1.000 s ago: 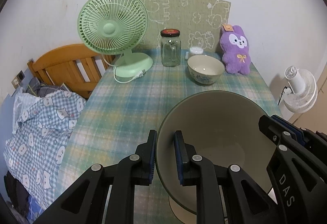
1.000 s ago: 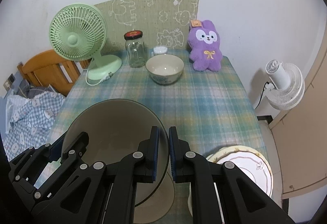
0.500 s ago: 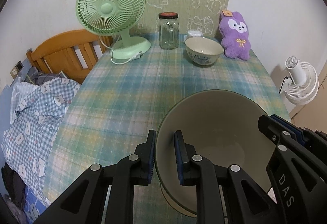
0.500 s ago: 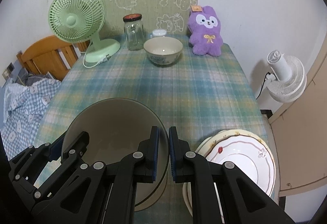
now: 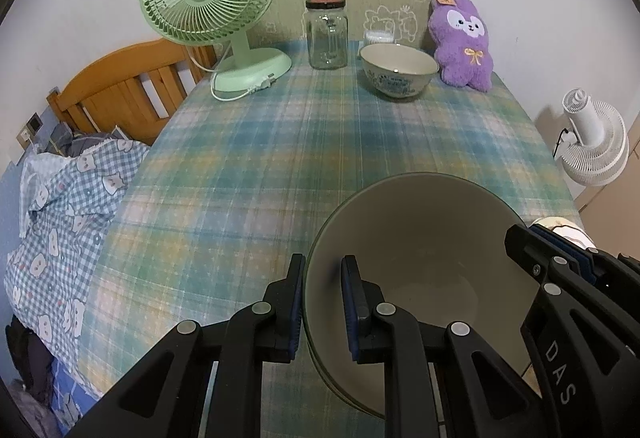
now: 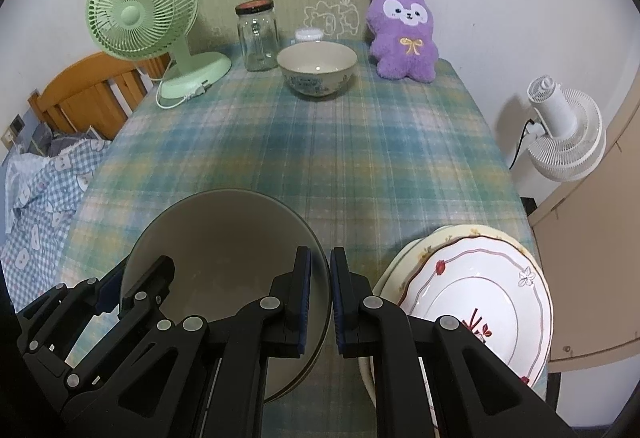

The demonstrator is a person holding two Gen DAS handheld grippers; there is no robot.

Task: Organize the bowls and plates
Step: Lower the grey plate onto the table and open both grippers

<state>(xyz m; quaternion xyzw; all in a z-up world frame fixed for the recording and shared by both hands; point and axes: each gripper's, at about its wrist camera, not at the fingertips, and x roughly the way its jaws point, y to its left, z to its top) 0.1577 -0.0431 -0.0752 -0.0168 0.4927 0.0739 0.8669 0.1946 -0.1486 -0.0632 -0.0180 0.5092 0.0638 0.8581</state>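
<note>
The large grey-olive ceramic bowl sits low in the frame of both wrist views, carried between the two tools: the left gripper has its fingers clamped on the bowl's left rim, one finger outside the wall and one inside, and the right gripper pinches the opposite rim the same way. Whether the bowl's foot already rests on the green-and-blue plaid cloth of the table cannot be told, since the fingers hide its base. The step in hand looks like setting this bowl down on the near part of the table, and doing it well means lowering both sides evenly so the rim stays level, keeping both grips firm until the foot is fully seated, and leaving a gap to the stack of white floral-rimmed plates at the lower right (a ceramic edge knocking another could chip). The big bowl appears empty inside. Towards the top of the frame, the smaller cream bowl with a blue pattern also looks empty, showing only a glint of light at its bottom, and the clear glass jar with a dark lid beside it seems to hold nothing. A judgement only: nesting the small bowl into the large one may come next.
</note>
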